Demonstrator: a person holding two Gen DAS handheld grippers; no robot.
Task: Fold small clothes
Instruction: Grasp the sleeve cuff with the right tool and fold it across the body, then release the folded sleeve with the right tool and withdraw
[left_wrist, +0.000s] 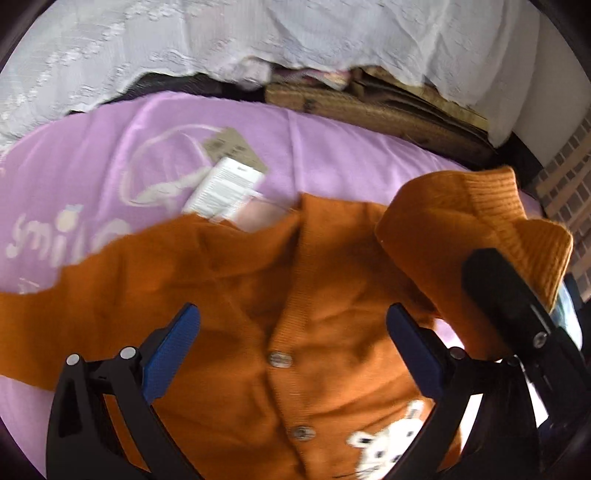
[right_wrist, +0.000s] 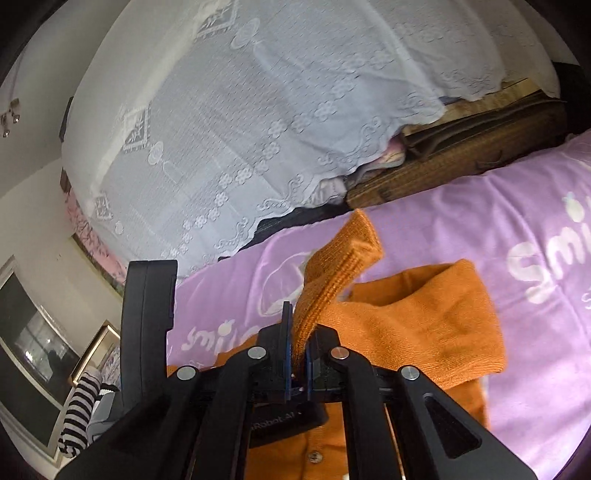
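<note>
A small orange knitted cardigan (left_wrist: 295, 314) lay face up on a lilac cloth (left_wrist: 332, 147) printed with white lettering, which covered the surface it rested on. The cardigan was buttoned down the front, with two round buttons (left_wrist: 280, 359) in view, and a white animal face (left_wrist: 384, 443) was stitched near its lower right side. One sleeve stretched out flat to the left across the cloth. The other sleeve (left_wrist: 461, 236) was lifted off the cloth on the right, its ribbed cuff raised in the air. In the left wrist view, the left tongs (left_wrist: 293, 332) hung above the cardigan's chest with their blue pads (left_wrist: 173, 354) spread wide apart and nothing between them. In the right wrist view, the right tongs (right_wrist: 299, 354) were pressed together on the ribbed cuff (right_wrist: 336, 273) of the raised sleeve, pinching the knit between the two narrow pads, so that the cuff stood up beyond the tips and the rest of the sleeve draped down to the right. Paper tags (left_wrist: 229, 184), one brown and one white, lay on the cloth just beyond the cardigan's neckline. Farther back, a white lace cover (right_wrist: 258, 129) hung over a piece of brown wooden furniture (right_wrist: 461, 155). At the near left of the right wrist view, a striped black and white sleeve (right_wrist: 79, 417) showed.
</note>
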